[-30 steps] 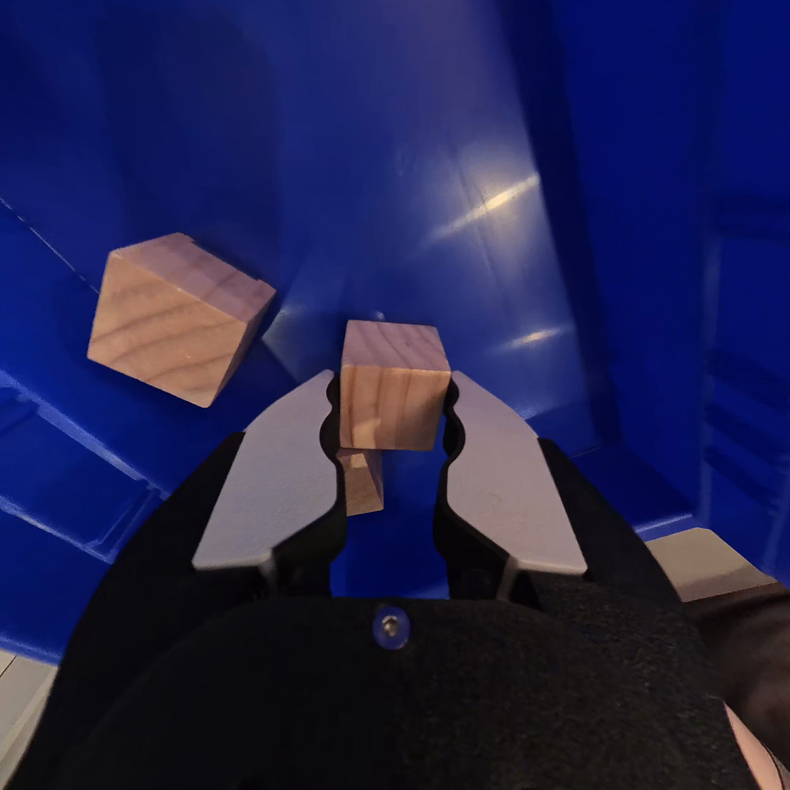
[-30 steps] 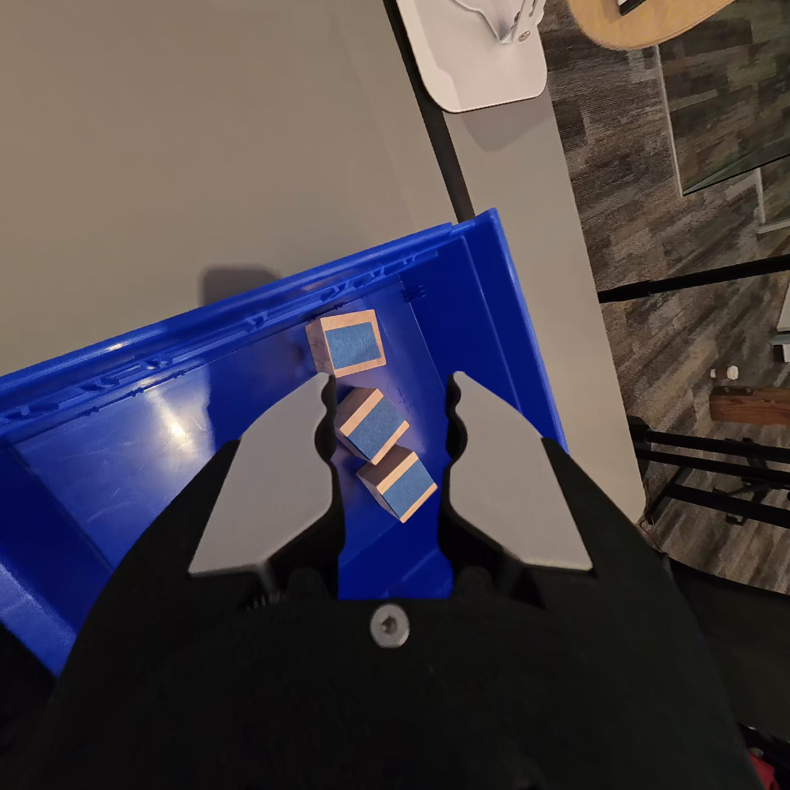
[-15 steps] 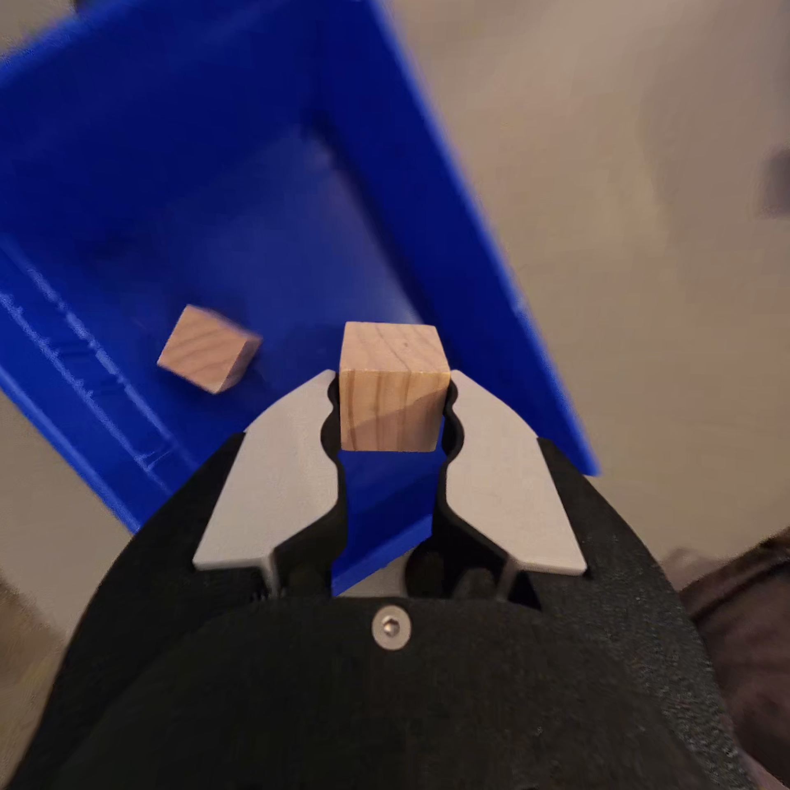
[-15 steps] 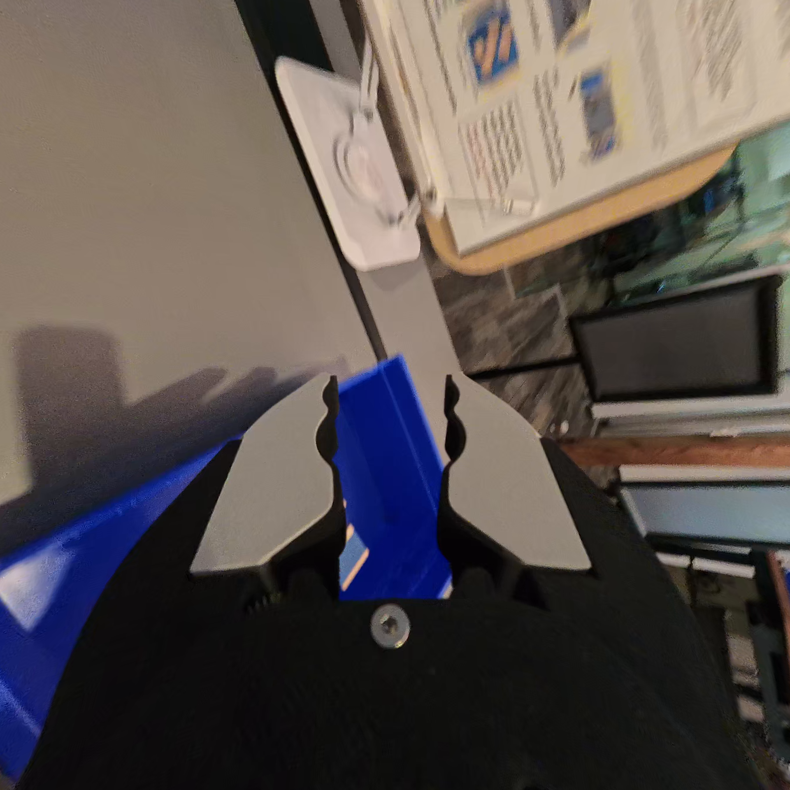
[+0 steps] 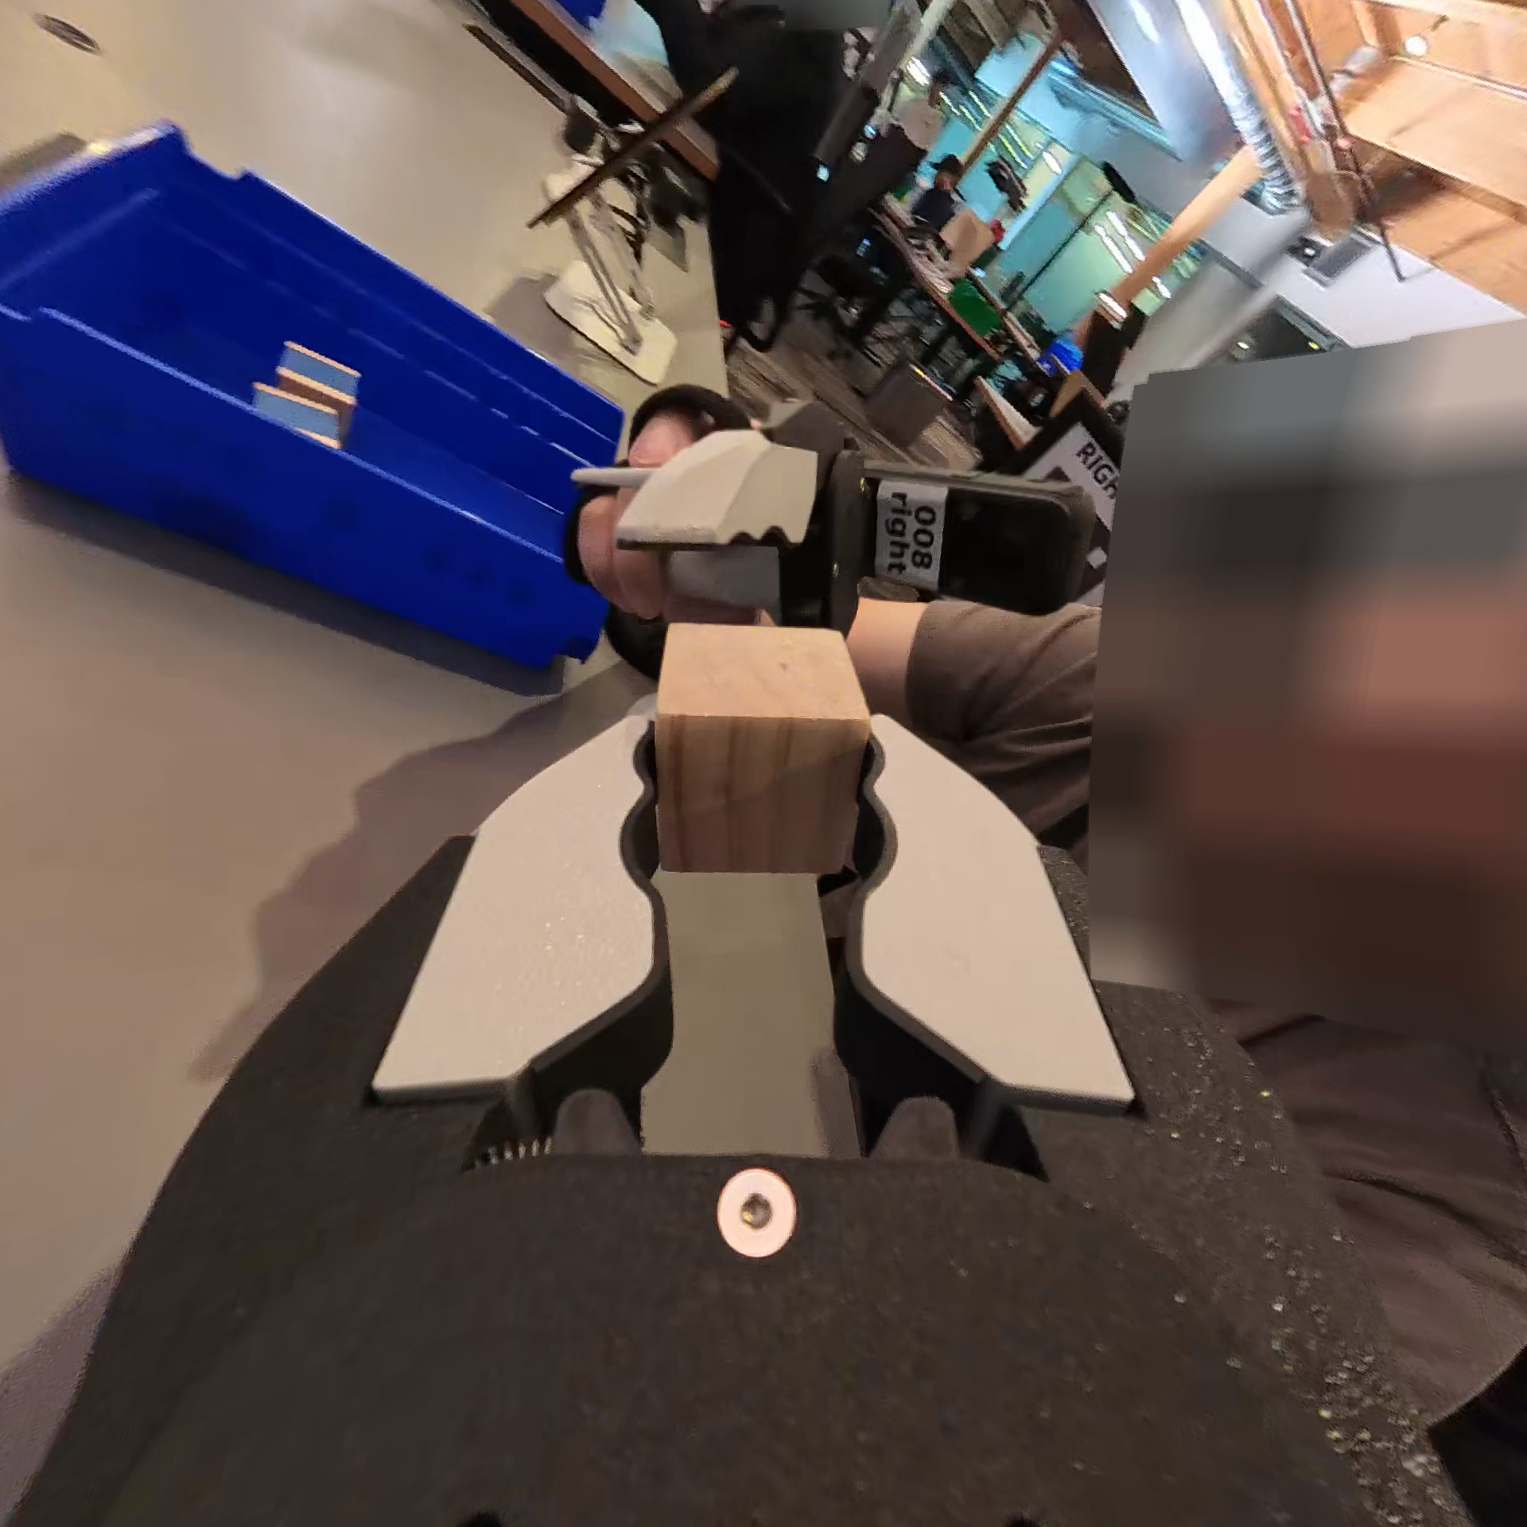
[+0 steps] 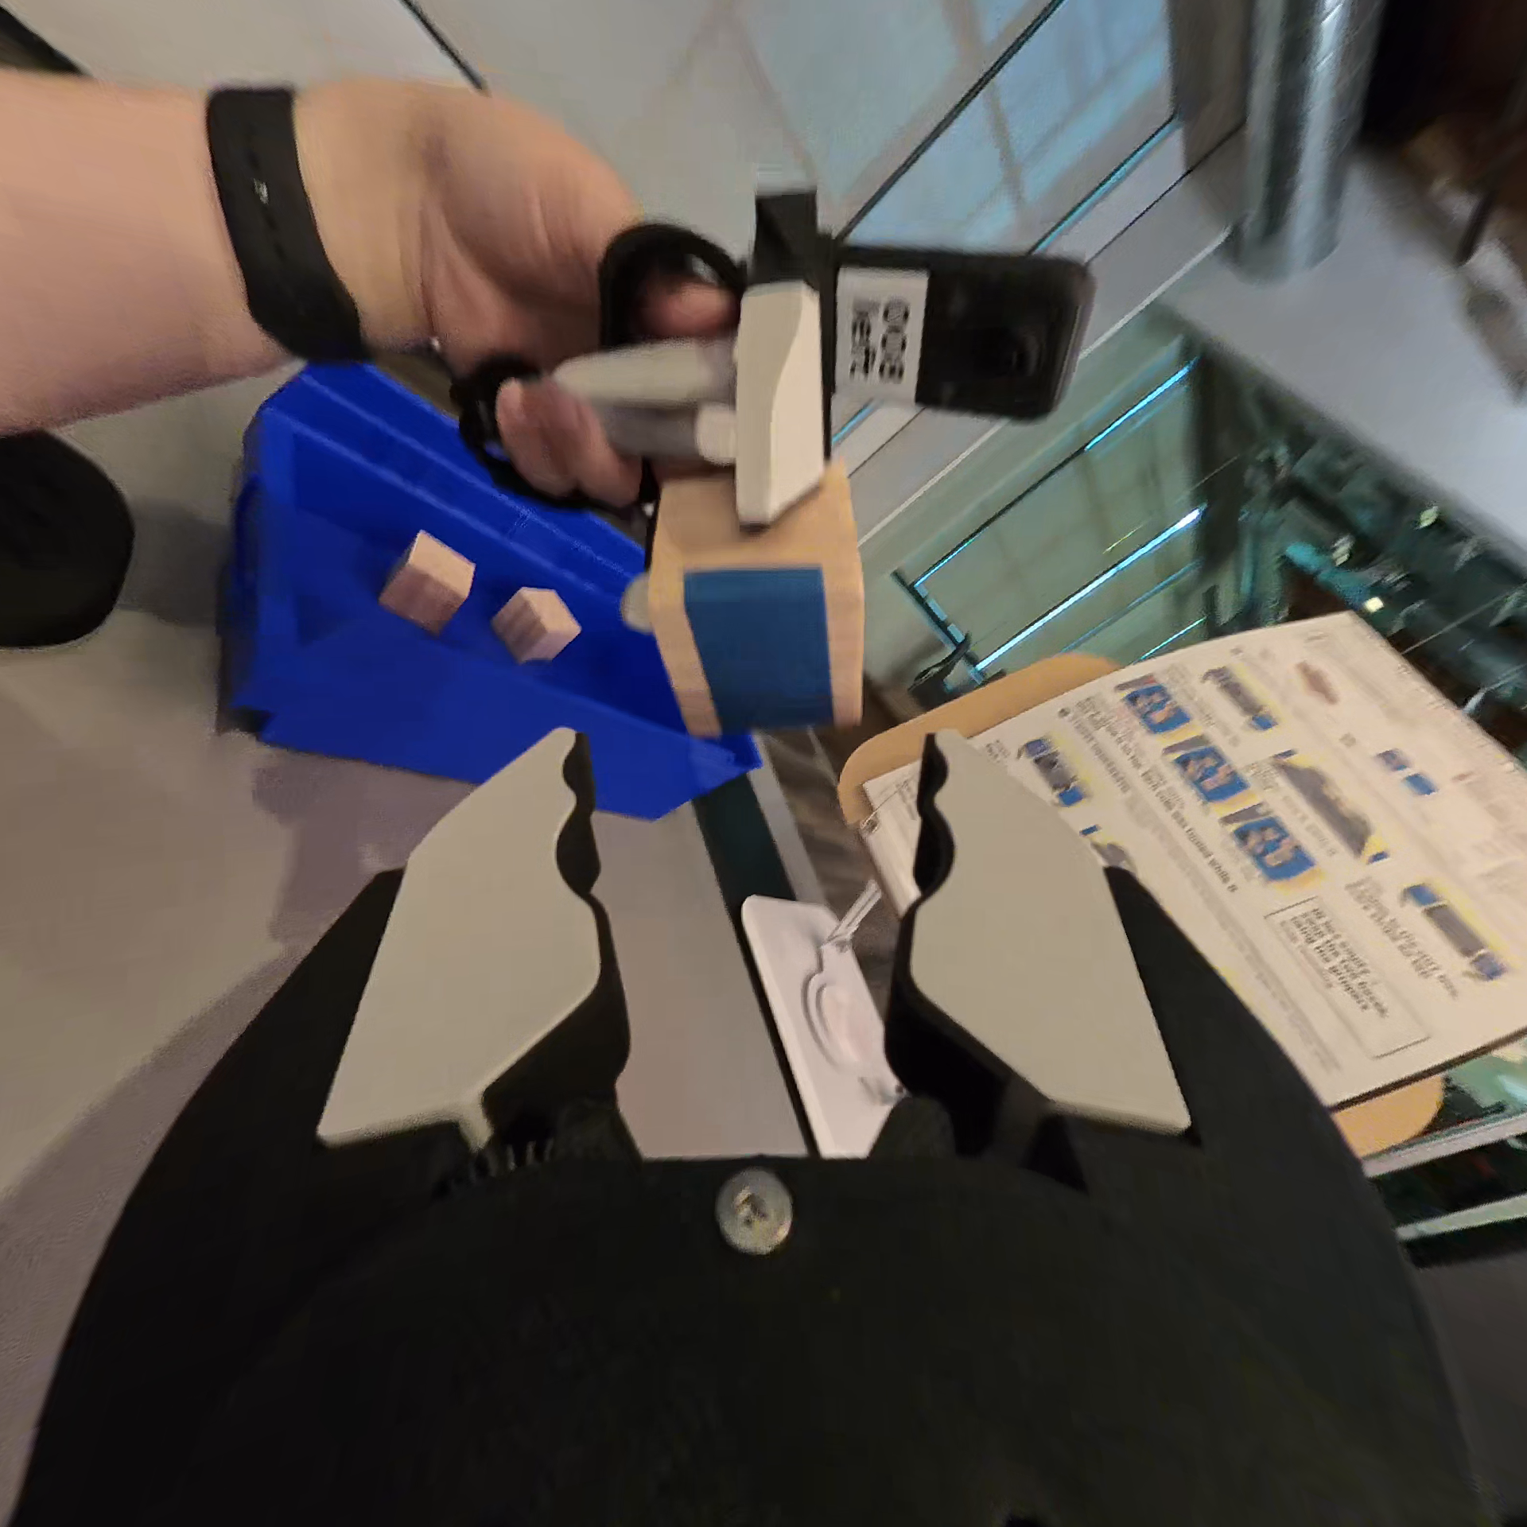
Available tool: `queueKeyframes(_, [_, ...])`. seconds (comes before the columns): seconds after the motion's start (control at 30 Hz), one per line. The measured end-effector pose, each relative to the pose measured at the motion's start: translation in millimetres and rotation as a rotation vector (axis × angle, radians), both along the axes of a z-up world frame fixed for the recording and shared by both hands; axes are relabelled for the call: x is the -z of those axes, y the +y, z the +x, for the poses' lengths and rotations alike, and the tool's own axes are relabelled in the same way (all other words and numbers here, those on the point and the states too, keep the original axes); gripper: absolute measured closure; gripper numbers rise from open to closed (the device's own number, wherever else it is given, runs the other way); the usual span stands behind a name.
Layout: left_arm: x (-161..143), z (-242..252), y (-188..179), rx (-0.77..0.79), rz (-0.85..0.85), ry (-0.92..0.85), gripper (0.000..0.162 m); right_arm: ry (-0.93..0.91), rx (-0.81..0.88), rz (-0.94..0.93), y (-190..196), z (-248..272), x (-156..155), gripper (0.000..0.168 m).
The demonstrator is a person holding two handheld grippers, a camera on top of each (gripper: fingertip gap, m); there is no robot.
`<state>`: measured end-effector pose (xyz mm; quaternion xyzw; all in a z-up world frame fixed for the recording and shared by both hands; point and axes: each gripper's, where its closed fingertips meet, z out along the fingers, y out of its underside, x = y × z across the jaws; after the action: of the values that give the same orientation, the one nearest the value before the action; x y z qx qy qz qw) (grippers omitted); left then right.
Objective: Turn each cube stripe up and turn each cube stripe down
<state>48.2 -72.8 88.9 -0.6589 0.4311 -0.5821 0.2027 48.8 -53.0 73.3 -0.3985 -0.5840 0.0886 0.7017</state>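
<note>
The left gripper has its jaws closed on a wooden cube, pinching it by two opposite side faces and holding it up in the air, well clear of the grey surface and away from the blue bin. From the left wrist view only bare wood shows. The right wrist view shows the same cube from the other side, and there its blue stripe faces straight toward the right gripper.

The right gripper's jaws stand wide apart with nothing between them. They sit just below and in front of the cube, near it but not touching, with the gap roughly lined up under the striped face. That is the relation the next move seems to turn on: the cube lies ahead of and slightly above the open jaws, so a short advance would bring it between them (a handover to re-grip and turn it looks likely, though that is a guess).

In the bin, two cubes show plain wood in one section, and others show blue faces in another.
</note>
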Motion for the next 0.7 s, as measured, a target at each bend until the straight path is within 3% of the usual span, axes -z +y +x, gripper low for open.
queueKeyframes(0.17, [6.2, 22.6, -10.1, 0.100, -0.032, -0.017, 0.117, 0.006, -0.024, 0.046, -10.6, 0.9, -4.3, 0.122])
queueKeyframes(0.4, [-3.1, 14.7, -7.1, 0.083, 0.018, -0.055, 0.116, -0.207, -0.044, -0.074, -11.2, 21.7, -0.2, 0.122])
queueKeyframes(0.47, [-9.9, 6.7, -3.3, 0.041, 0.067, -0.070, 0.121, -0.369, 0.087, -0.151, 8.1, 64.4, 5.4, 0.122])
queueKeyframes(0.53, [-22.6, -3.3, -3.6, 0.015, 0.104, -0.115, 0.121, -0.512, 0.317, -0.434, 36.4, 136.5, 28.7, 0.122])
queueKeyframes(0.7, [-52.4, -27.8, 0.6, -0.109, 0.249, -0.200, 0.122, -0.663, 0.938, -1.164, 76.8, 326.2, 130.3, 0.121])
